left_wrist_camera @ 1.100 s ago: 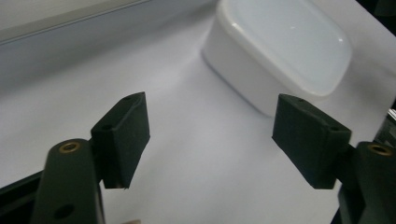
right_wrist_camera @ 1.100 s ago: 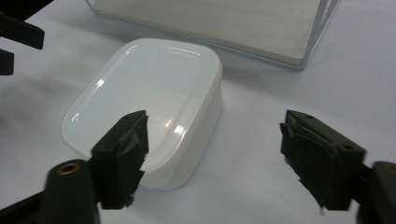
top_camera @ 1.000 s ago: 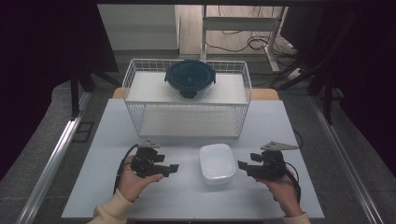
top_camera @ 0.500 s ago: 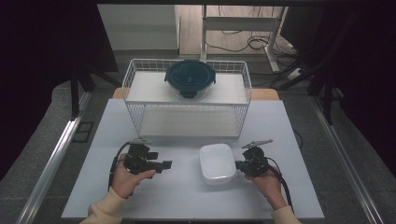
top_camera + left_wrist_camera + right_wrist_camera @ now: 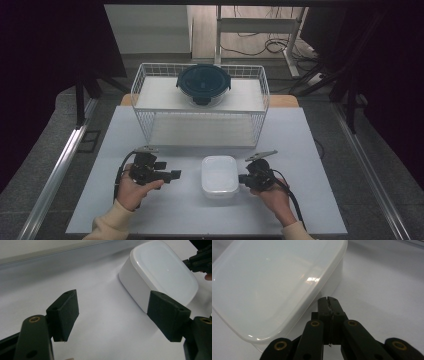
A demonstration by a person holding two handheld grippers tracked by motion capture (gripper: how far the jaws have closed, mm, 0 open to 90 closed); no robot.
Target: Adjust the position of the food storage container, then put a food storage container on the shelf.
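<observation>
Two tools flank a white box (image 5: pixel 219 176) near the front of the tabletop (image 5: pixel 310 140). The right tool (image 5: pixel 245 178), jaws pressed together on nothing, points its tip at the box's right side, just beside the wall under the lid's rim; whether it touches cannot be told. The left tool (image 5: pixel 175 174) stands wide, well apart from the box on its left side, with the box's near corner showing beyond its right pad (image 5: pixel 167 315). The risk, as I judge it, is a push instead of a grip: a closed tip nudging the smooth wall could slide the light box away across the slick tabletop toward the left tool, or tilt it. If the left tool closes from this far off, it would catch nothing or clip a corner and spin the box. Behind the box stands a wire basket (image 5: pixel 200 107) with a dark round lidded bowl (image 5: pixel 203 85) on top, well clear.
</observation>
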